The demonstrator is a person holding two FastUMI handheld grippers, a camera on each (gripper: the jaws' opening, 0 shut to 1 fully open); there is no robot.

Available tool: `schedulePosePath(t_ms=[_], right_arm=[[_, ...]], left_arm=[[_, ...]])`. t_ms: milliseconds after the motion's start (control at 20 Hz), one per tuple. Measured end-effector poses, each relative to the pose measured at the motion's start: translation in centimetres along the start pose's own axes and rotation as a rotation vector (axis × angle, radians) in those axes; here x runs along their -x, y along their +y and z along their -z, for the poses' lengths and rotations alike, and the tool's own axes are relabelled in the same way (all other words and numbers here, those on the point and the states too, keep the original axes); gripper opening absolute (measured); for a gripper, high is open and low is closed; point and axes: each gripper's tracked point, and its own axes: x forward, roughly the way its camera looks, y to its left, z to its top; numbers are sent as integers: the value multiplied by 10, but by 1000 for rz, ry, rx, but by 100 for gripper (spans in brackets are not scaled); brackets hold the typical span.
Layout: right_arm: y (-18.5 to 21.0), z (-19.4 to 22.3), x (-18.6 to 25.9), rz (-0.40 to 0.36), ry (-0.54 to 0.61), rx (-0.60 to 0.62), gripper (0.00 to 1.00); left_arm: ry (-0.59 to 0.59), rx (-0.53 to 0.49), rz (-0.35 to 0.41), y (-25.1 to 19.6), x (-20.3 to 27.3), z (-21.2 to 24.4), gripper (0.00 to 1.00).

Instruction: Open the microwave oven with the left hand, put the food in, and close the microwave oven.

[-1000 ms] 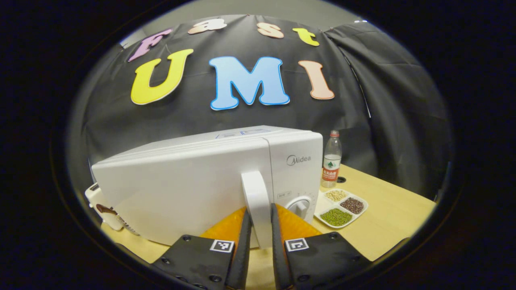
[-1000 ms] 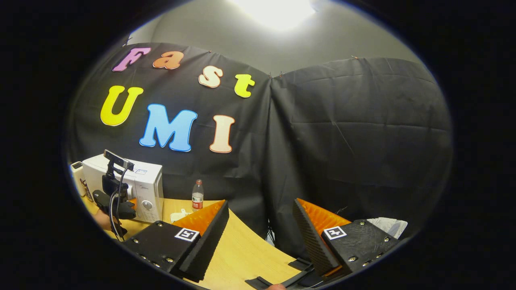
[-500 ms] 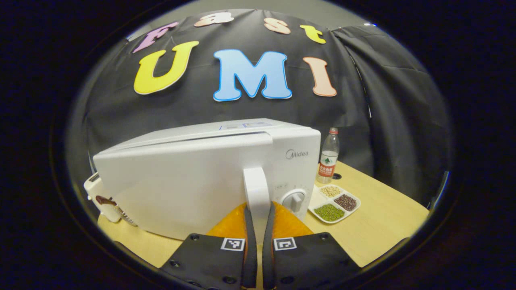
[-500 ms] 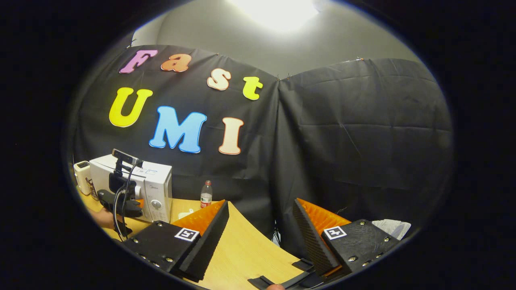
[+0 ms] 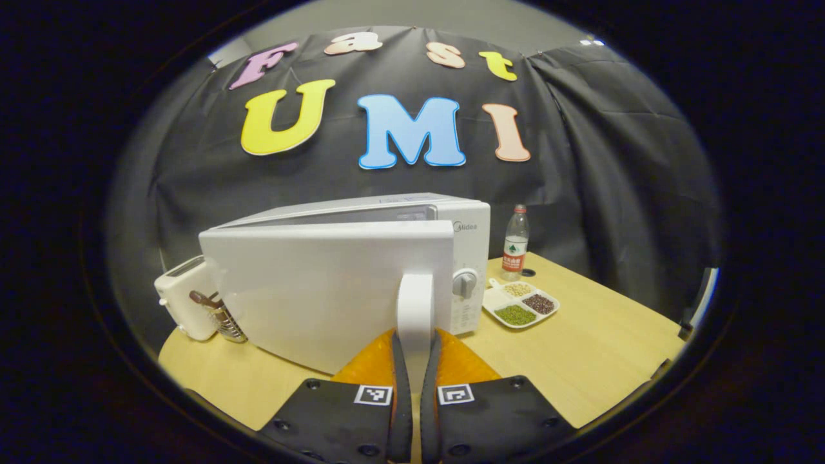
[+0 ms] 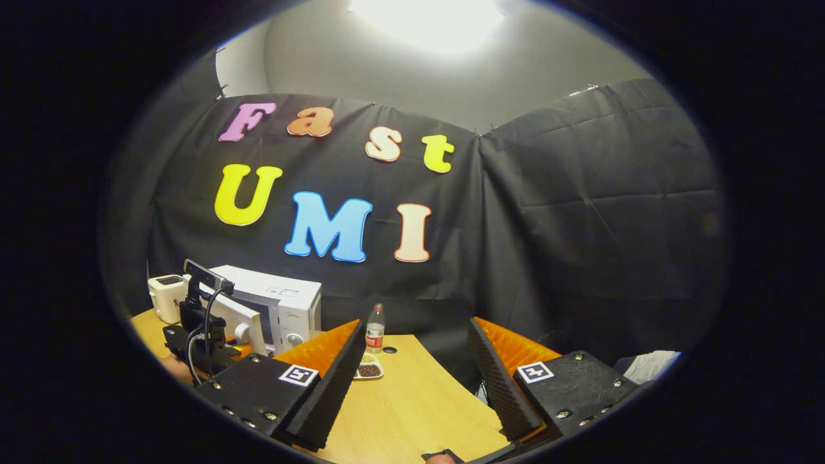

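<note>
The left gripper (image 5: 412,386) is clamped on the white vertical door handle (image 5: 414,309) of the white box-shaped microwave oven (image 5: 361,270), its door (image 5: 329,283) swung partly out from the body on the pale wooden table (image 5: 580,354). Just beside the microwave's right side sits a white divided dish of beans (image 5: 521,307), the food, with a clear plastic water bottle (image 5: 514,243) behind it. The right gripper (image 6: 412,380) hangs well apart over the table, fingers spread wide and empty.

Left gripper (image 5: 413,361) clamped, apparently firmly; right gripper (image 6: 416,367) agape.
</note>
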Motion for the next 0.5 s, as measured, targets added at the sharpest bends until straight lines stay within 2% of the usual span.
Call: schedulePosePath(t_ms=[50,100,300,450,500], right_arm=[[1,0,3,-23,-5,-5,92],[1,0,7,-43,-9,-10,96],[-1,1,20,-103,-22,-34,96],[12,8,34,-180,-17,-60,96],[19,10,38,-205,-16,-61,96]], left_arm=[[3,2,-15,4,10,4,11],[3,3,-31,8,19,6,12],[16,-2,-114,29,56,18,14],[24,26,-182,47,81,26,11],[29,34,-199,55,89,29,14]])
